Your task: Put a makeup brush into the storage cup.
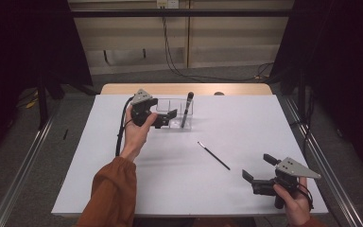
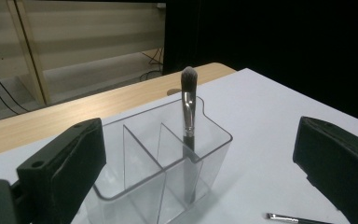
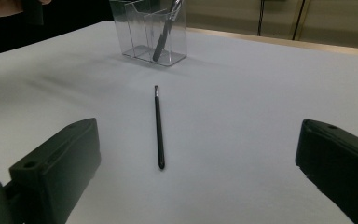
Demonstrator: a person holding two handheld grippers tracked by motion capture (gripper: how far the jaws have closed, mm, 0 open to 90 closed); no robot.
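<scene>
Brush [image 2: 188, 105] stands dropped in the organizer [image 2: 216, 154], just ahead of the released left gripper [image 1: 166, 117]. Thin brush [image 3: 158, 126] lies straight ahead, between the spread jaws of the empty right gripper [image 1: 259, 166]. Next, likely: right gripper is advanced and clenched on it.

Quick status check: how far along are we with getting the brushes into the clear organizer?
One brush is in: the thick makeup brush stands head up in an end compartment of the clear organizer. The left gripper is beside the organizer, jaws open with nothing between them. The thin brush lies flat on the white table. The right gripper is open just short of it. Left to do: probably pick it up and drop it in.
</scene>
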